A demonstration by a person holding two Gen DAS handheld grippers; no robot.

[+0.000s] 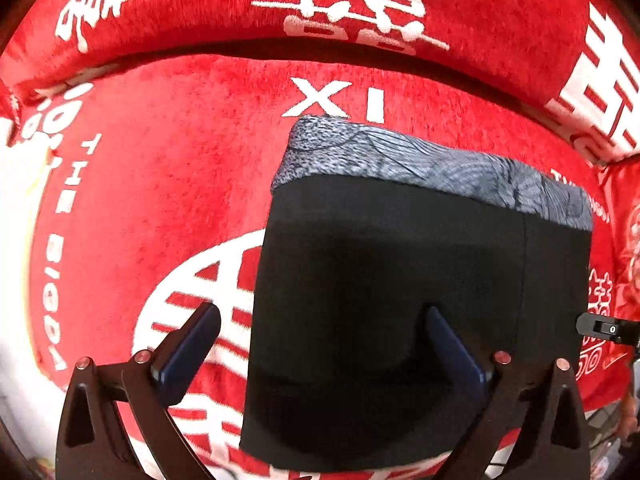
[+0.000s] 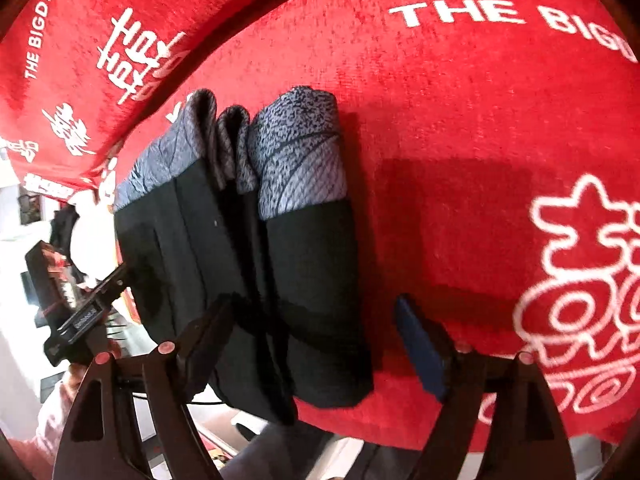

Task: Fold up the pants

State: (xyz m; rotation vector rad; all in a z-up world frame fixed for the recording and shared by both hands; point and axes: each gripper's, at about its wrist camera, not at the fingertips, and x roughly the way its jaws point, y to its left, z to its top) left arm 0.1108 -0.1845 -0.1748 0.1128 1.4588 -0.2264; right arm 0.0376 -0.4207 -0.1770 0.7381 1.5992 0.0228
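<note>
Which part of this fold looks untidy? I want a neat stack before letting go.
The grey patterned waistband end of the black pants: in the right wrist view its layers bunch into uneven ridges instead of lying flush. From the left wrist view the top face looks smooth and square.

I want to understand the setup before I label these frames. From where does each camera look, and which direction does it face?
Left wrist: sits on the left gripper, looks forward and down onto the folded pants on the red cushion; its own two open fingers show, and the right gripper's tip at the right edge.
Right wrist: sits on the right gripper, looks along the pants' side with folded layers; its own open fingers show, plus the left gripper at left.
Shared: pants, cushion, and the other gripper.
</note>
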